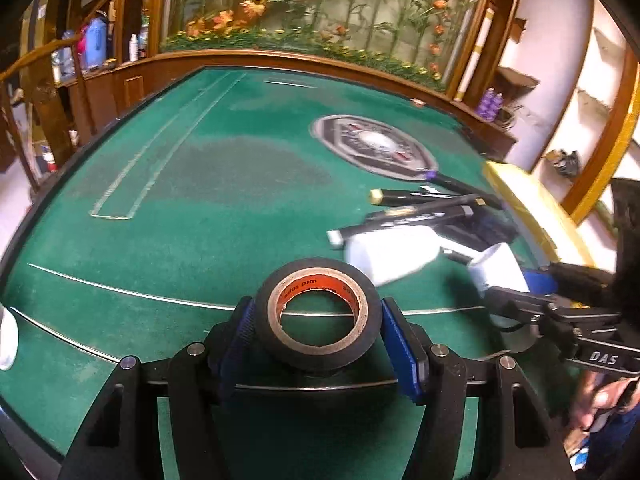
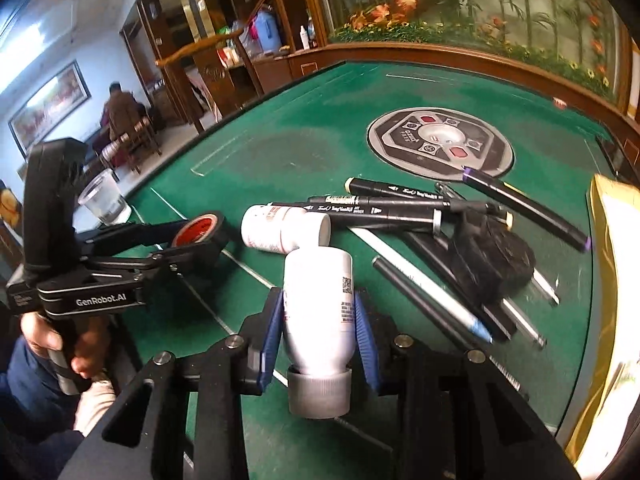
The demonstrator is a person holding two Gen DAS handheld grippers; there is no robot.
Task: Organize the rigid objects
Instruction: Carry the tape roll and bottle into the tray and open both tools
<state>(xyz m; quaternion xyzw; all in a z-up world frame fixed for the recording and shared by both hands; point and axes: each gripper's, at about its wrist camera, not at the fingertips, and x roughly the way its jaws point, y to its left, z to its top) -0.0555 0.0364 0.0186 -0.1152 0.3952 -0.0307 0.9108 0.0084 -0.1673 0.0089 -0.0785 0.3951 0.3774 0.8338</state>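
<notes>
Beside the marker pile (image 2: 420, 208), a tape roll (image 1: 316, 314) is clamped by the left gripper (image 1: 316, 320) and a white bottle (image 2: 318, 304) by the right gripper (image 2: 318, 320), presumably for sorting.

Warm, fairly dim indoor light in both views; right wrist view brighter at upper left, where a pale blue wall (image 2: 52, 32) is washed out, and a gold box (image 2: 608, 264) at right throws hard glare. Motion blur smears the white bottles (image 1: 390, 254) and markers (image 1: 424, 208) in the left wrist view, while the roll of black tape (image 1: 318, 312) stays sharp. Strong fisheye bending curves the green table (image 1: 200, 168) edge and wooden trim, corners vignette to black, and soft shadows lie under the near fingers.
</notes>
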